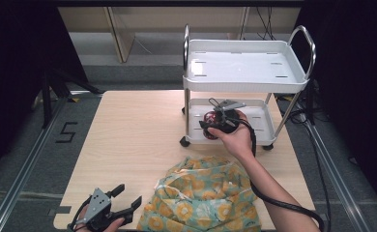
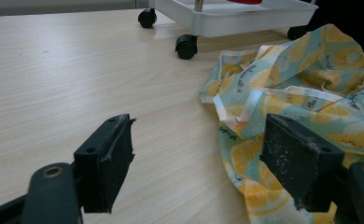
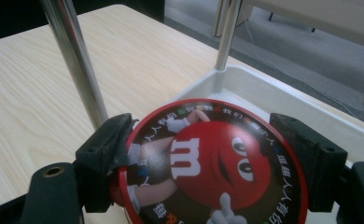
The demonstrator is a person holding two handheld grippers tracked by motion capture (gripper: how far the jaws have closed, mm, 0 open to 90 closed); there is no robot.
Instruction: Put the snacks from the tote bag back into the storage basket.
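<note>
Pale wood worktop (image 1: 138, 140) carries a white 2-tier cart (image 1: 244, 72) at its far side and a lemon-print cloth bag (image 1: 203, 195) near the front. At the cart's lower tray, the right tool (image 1: 215, 124) is clamped on a round red candy tin (image 3: 208, 163), lid facing the camera. The left tool (image 1: 121, 203) gapes empty, the bag just to its right.

Overhead and claw-mounted views, shared table (image 1: 138, 140)
</note>
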